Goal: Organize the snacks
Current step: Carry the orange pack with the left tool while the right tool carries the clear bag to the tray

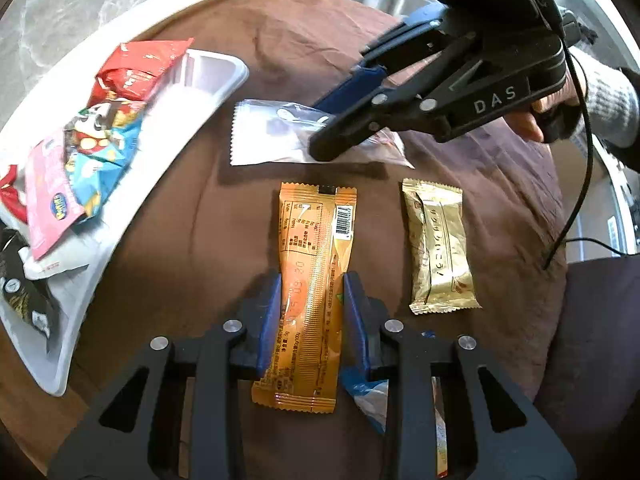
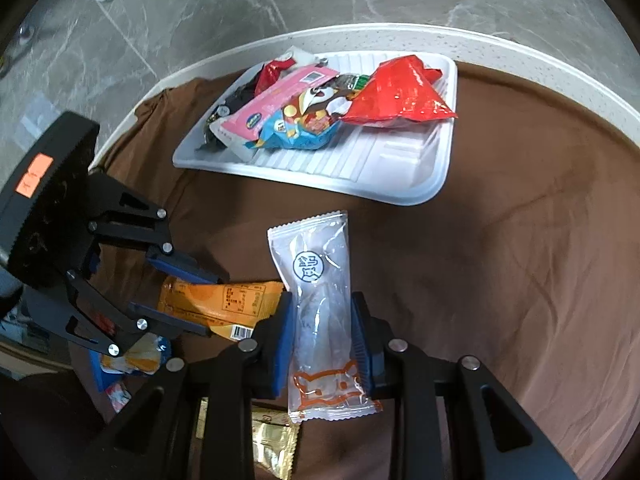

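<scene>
Left fingers (image 1: 310, 304) pinch the orange packet (image 1: 310, 292); only the right view shows right fingers (image 2: 322, 336) pinching the clear packet (image 2: 320, 300).

i'm getting bright, even light here — glare is flashing off the red packet (image 2: 400, 94) and the clear wrapper (image 2: 322, 280). fisheye bending is curving the edges, and my right gripper (image 1: 320, 152) is blurring slightly.

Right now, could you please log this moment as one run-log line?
left gripper: shut on orange packet | right gripper: shut on clear packet | white tray: holds snacks
</scene>
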`<state>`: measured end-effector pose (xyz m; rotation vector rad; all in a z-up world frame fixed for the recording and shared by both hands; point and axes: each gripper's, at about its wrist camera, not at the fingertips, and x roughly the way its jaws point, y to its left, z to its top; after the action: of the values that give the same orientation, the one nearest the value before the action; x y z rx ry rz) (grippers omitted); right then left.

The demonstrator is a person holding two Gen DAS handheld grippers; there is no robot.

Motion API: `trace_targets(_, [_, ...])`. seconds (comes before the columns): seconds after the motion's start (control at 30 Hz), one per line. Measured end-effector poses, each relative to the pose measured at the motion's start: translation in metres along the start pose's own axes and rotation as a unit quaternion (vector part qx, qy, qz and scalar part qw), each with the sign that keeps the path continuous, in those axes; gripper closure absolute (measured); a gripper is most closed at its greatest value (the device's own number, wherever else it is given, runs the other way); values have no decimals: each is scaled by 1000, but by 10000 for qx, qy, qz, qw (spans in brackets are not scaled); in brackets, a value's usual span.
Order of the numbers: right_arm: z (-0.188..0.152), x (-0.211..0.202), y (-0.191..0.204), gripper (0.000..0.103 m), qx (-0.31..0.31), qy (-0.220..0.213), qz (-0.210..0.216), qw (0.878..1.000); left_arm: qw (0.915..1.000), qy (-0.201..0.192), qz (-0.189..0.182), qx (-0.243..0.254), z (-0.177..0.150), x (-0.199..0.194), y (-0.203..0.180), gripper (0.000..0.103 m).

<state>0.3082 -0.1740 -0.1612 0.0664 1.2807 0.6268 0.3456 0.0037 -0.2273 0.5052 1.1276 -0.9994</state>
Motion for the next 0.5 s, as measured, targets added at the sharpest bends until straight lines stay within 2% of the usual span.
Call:
trace_targets(0.27, [-4,-9,-3,73,476,-156,315,9982,9979,-341,-230,-492,-5,-22,8,74])
trace_targets(0.5, [4,-23,-9,73,1004,-516,788,9905,9895,-798,-304,-1165,-10,-57,34,74])
